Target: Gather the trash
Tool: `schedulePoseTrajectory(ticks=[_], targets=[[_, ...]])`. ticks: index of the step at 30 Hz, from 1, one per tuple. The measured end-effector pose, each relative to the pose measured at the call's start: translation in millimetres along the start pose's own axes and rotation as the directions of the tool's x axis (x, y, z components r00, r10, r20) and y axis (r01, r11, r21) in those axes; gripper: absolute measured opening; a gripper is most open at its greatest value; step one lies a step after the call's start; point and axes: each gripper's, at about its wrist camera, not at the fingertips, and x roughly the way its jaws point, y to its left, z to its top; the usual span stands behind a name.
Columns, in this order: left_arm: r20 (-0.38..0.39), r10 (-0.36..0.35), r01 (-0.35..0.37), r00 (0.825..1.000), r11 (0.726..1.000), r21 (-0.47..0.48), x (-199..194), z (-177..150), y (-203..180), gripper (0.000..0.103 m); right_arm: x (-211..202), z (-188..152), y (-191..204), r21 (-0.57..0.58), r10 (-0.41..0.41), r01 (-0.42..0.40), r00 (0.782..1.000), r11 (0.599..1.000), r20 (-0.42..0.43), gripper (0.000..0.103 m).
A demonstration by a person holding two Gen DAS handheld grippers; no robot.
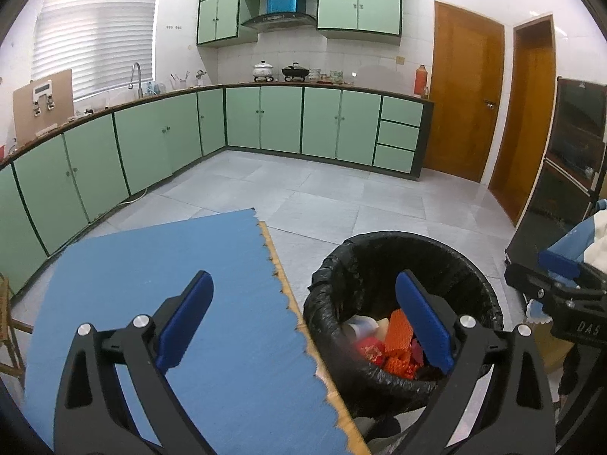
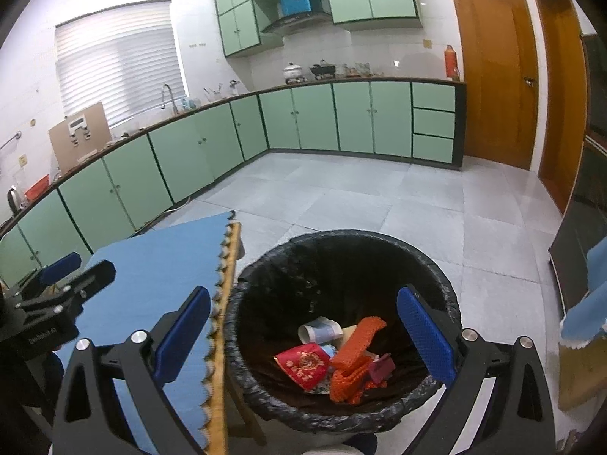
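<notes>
Left wrist view shows your left gripper with its smooth blue pads spread wide and empty, straddling the scalloped edge of a blue foam mat and the round bin lined with crinkled black plastic — trash sits at its bottom. Right wrist view has your right gripper likewise wide apart and empty above that bin; inside lie orange mesh netting, a red packet and a pale rolled paper.
</notes>
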Motion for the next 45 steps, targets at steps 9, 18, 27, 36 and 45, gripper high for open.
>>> schedulePoseTrajectory(ticks=[9,18,27,36,45], targets=[[0.003,0.010,-0.010,1.000,1.000,-0.024,-35,-4,12,0.094,-30,5,29,-0.058,0.035,-0.033,0.999,0.998,0.036,0.097],[-0.001,0.017,-0.017,1.000,0.999,-0.037,-53,-5,19,0.094,-42,5,42,-0.086,0.038,-0.034,0.998,0.996,0.048,0.097],[0.027,0.037,-0.036,0.999,0.999,-0.041,-70,-3,25,0.094,-48,6,50,-0.096,0.051,-0.046,0.997,0.994,0.057,0.097],[0.050,0.041,-0.039,0.998,0.998,-0.040,-83,-5,25,0.094,-58,6,57,-0.110,0.064,-0.056,0.995,0.992,0.078,0.097],[0.062,0.044,-0.042,0.997,0.998,-0.040,-89,-4,25,0.094,-62,8,58,-0.117,0.071,-0.060,0.994,0.991,0.086,0.097]])
